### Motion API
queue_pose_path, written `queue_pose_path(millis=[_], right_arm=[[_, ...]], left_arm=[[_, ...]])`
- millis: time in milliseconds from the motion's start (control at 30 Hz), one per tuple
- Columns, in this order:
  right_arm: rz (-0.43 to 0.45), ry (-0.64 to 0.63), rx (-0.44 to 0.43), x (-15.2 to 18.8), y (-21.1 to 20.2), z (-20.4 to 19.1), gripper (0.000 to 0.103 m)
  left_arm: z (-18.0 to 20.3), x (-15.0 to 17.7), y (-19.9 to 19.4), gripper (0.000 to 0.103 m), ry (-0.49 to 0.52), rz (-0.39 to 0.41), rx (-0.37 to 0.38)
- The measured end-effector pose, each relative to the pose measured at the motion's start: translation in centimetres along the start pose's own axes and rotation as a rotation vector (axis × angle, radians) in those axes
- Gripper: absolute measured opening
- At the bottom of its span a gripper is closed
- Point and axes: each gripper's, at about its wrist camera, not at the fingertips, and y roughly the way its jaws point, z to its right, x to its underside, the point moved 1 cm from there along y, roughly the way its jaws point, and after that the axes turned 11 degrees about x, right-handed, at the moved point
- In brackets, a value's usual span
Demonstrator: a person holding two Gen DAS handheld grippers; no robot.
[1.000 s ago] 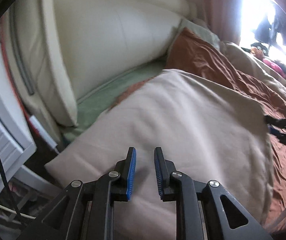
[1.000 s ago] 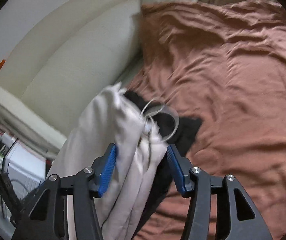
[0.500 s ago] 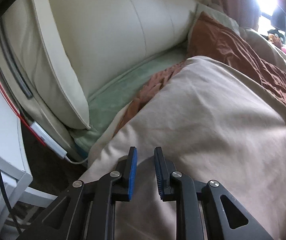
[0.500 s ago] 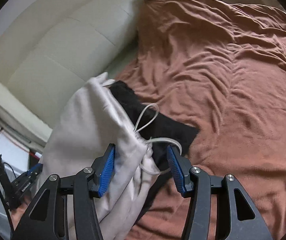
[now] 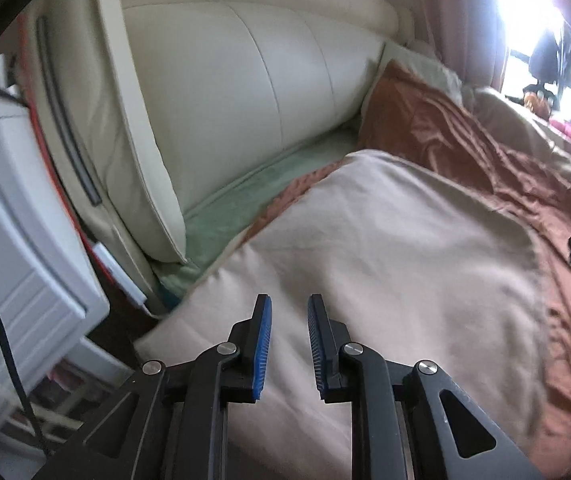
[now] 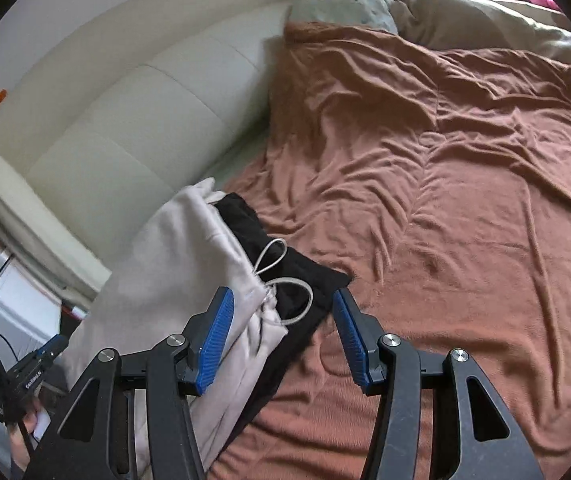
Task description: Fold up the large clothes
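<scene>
A large cream garment (image 5: 385, 248) lies spread over the near corner of the bed. In the right wrist view the same garment (image 6: 173, 264) shows a black inner part (image 6: 245, 220) and a looped white drawstring (image 6: 285, 284) at its open end. My left gripper (image 5: 288, 300) hovers over the garment's near edge, its blue pads a narrow gap apart with nothing between them. My right gripper (image 6: 282, 292) stands open above the drawstring end, its fingers clear of the cloth. The left gripper (image 6: 51, 346) also appears at the garment's far side, low on the left.
A rumpled rust-brown blanket (image 6: 445, 200) covers the bed. A padded cream headboard (image 5: 225, 100) runs along the left, with a green sheet (image 5: 245, 196) at its foot. A white cabinet (image 5: 25, 220) with cables stands beside the bed. Pillows (image 6: 485, 24) lie at the far end.
Both grippers have lifted a little, so the garment looks smaller and lower in the right view. The left view swung toward the headboard and partly back. The jaws kept their gaps.
</scene>
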Motion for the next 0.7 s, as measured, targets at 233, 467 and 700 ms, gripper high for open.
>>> queue_pose_path(millis=[233, 467, 700], right_arm=[[-0.003, -0.071, -0.004, 1.3, -5.5, 0.4, 0.056], [0.063, -0.143, 0.019, 3.7, -12.5, 1.7, 0.088], [0.127, -0.205, 0.077, 7.5, -19.4, 3.6, 0.103]], left_arm=[[3.8, 1.5, -4.4, 0.029, -0.011, 0.013, 0.068], [8.0, 4.0, -9.3, 0.092, -0.027, 0.108, 0.086], [10.7, 6.3, -13.6, 0.103, -0.055, 0.162, 0.138]])
